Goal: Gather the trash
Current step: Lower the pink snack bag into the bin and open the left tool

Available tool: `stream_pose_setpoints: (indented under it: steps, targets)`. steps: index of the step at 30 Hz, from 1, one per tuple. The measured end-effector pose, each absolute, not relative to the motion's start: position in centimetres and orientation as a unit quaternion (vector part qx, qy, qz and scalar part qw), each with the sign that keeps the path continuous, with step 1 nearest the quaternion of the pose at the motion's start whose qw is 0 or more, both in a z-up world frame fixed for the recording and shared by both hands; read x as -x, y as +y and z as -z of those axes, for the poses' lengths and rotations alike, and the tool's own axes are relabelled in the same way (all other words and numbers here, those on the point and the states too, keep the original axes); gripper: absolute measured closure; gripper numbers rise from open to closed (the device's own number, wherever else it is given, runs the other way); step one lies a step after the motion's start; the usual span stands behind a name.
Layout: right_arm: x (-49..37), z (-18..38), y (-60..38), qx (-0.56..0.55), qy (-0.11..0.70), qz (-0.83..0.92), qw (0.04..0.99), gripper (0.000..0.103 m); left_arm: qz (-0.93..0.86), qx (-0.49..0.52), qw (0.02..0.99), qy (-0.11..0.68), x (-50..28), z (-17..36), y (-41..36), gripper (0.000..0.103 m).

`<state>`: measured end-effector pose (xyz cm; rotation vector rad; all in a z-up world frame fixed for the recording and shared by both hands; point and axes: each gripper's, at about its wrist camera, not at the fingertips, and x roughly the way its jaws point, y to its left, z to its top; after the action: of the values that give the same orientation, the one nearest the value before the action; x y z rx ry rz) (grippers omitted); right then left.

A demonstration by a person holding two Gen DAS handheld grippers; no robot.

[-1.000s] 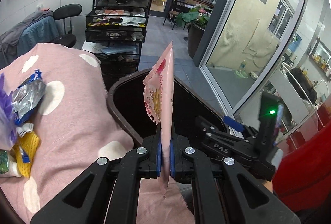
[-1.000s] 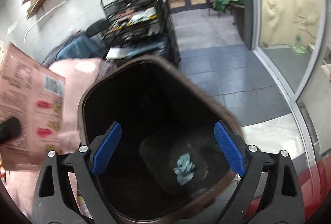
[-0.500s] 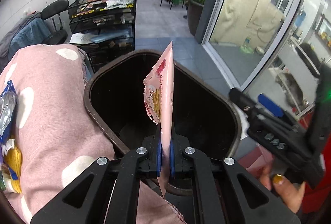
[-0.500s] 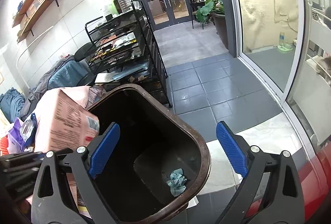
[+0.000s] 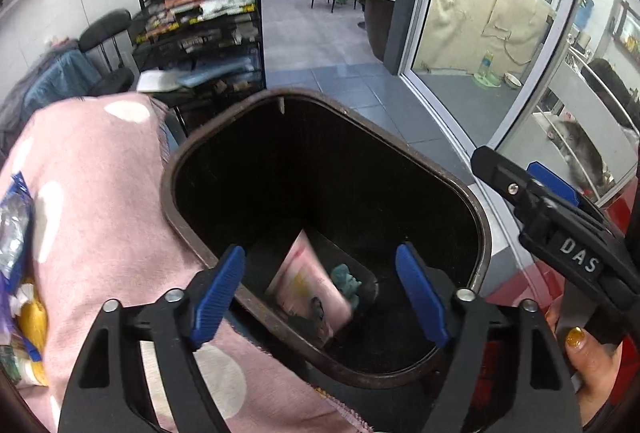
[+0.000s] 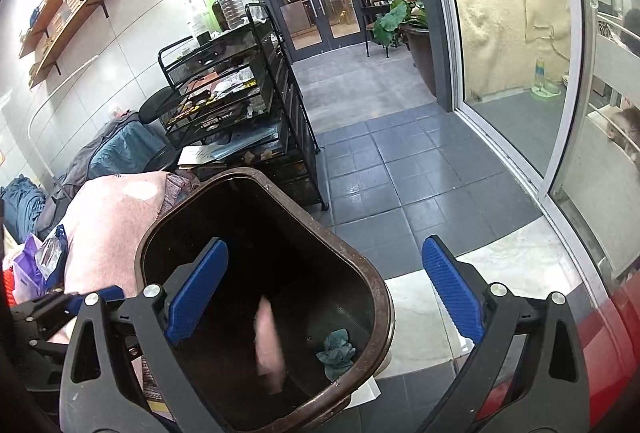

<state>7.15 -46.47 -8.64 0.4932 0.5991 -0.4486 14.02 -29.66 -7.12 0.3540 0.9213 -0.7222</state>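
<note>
A dark brown bin (image 5: 476, 209) stands open beside a pink spotted blanket (image 5: 100, 213). A pink snack packet (image 5: 308, 289) lies loose at the bin's bottom next to a crumpled teal scrap (image 5: 346, 281). My left gripper (image 5: 320, 253) hovers over the bin's near rim, its jaws opening with nothing between them. The right wrist view shows the same bin (image 6: 384, 297), the blurred pink packet (image 6: 268, 341) and the teal scrap (image 6: 336, 351). My right gripper (image 6: 325, 245) hangs above the bin, jaws opening and empty. Several wrappers (image 5: 14, 233) lie on the blanket at the left.
A black wire rack (image 5: 200, 25) with bottles on top and a black chair (image 5: 104, 33) stand behind the bin. Glass panels (image 5: 480, 33) run along the right over a grey tiled floor (image 6: 400, 161). A hand (image 5: 592, 357) grips the right tool.
The left jaws were shut on the pink packet; they have opened and the packet has dropped into the bin. The left gripper moved over the bin. The right gripper drew back and up.
</note>
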Motion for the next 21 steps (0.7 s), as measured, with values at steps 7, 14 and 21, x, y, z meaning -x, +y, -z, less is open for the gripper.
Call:
stream_pose_setpoints:
  steps: [7,14,21]
  targets:
    - [-7.4,8.4,-45.6,-0.231,0.282,0.195,0.91,0.006,0.325,-0.177,0.849,0.378,-12.1,4.6,-28.1,0.01]
    - [-7.4,7.0,-43.1,-0.203,0.258,0.165,0.93,0.005,0.299,-0.177,0.889,0.298,-9.3,1.9,-24.9,0.005]
    - [-8.1,5.5,-39.1,-0.164,0.251,0.116,0.947,0.005,0.254,-0.166,0.919,0.251,-7.6,0.5,-21.1,0.005]
